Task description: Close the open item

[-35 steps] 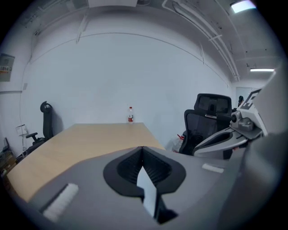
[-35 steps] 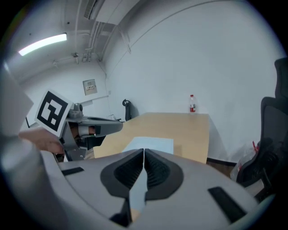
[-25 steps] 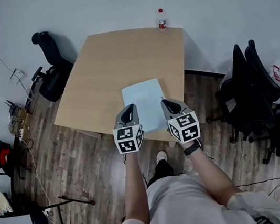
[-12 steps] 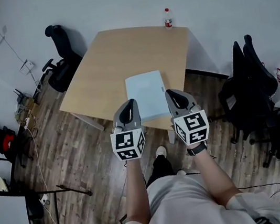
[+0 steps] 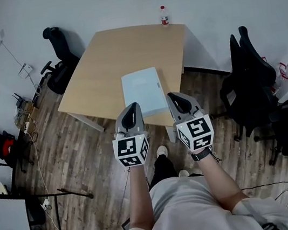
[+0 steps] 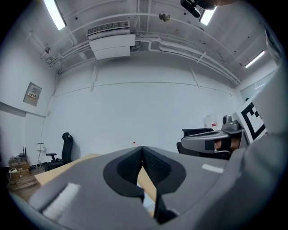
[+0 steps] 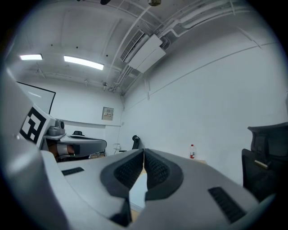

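**Both tools pressed shut, short of the item on the desk**

In the head view the pale blue flat item [image 5: 143,91] lies at the centre of the frame, on the near part of the desk [image 5: 108,63], with its lower end close to the desk's near edge. I cannot tell what kind of thing it is.

The left tool [image 5: 130,108] sits just below the item's lower left corner and the right tool [image 5: 173,97] just beside its lower right corner, so the item's near end lies between the two tips. Whether either tip touches it cannot be told.

In the left gripper view the left tool [image 6: 142,150] has its jaws pressed together at the tips, with nothing between them. The right gripper view shows the right tool [image 7: 144,152] the same way, jaws meeting and empty, and a pale strip of the item [image 7: 137,188] shows in the gap beneath them.

A bottle [image 5: 164,17] stands at the desk's far edge, top centre of the head view, well apart from the item. Black chairs stand at upper left [image 5: 59,49] and at right [image 5: 248,83] on the wooden floor [image 5: 86,159].
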### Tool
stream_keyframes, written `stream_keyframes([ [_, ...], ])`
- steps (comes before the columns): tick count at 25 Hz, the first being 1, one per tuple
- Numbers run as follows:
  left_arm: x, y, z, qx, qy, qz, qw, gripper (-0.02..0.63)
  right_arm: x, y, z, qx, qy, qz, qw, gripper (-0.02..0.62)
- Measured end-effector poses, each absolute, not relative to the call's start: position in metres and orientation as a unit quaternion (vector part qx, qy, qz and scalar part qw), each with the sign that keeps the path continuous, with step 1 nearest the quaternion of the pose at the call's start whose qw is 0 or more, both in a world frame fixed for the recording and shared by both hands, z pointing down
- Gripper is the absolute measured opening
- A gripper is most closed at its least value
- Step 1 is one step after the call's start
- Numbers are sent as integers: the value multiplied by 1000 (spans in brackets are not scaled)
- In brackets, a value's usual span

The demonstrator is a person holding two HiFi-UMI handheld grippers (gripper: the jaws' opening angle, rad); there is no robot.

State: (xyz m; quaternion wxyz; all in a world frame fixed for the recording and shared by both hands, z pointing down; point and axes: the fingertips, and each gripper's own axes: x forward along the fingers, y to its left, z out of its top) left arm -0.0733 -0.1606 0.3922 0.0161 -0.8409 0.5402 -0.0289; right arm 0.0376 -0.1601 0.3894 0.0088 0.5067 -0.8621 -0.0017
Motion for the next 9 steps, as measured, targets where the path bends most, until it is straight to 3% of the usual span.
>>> stream_keyframes([
  [9,-52,-153,382,-847,530,-26,20,9,62,-155,383,514,-858,1,-7,14],
])
